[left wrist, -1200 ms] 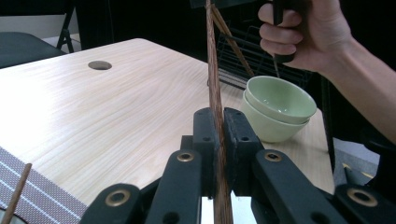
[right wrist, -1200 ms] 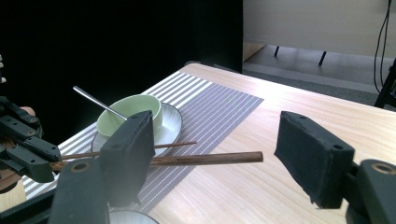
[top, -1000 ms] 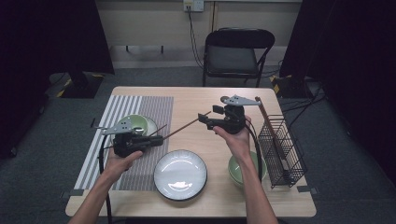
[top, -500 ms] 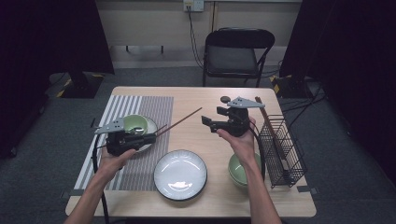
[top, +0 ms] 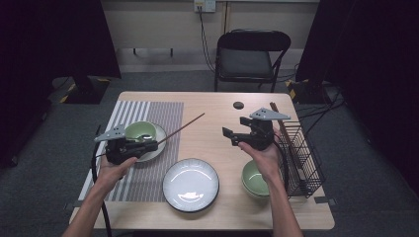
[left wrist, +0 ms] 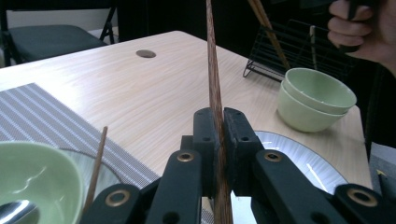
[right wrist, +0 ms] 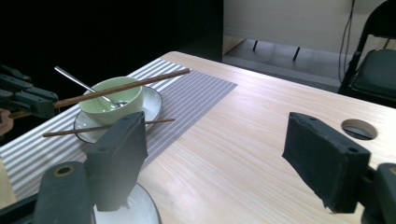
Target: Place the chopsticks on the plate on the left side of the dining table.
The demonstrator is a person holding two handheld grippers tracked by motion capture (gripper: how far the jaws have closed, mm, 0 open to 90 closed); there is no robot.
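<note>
We see the left gripper (top: 150,145) pinching a brown chopstick (top: 184,128) between its two black jaws; the stick goes up and away over the striped placemat (top: 153,111), above the wooden table (top: 212,106). Just beside it, a green bowl (top: 140,132) with a spoon (right wrist: 81,84) stands on a small plate (right wrist: 152,105), and a second chopstick (right wrist: 105,127) lies across this plate. The right gripper (top: 233,127) has just been opening; its jaws are spread wide with nothing between them. Near it are stacked green bowls (top: 254,180) and a wire rack (top: 301,158).
</note>
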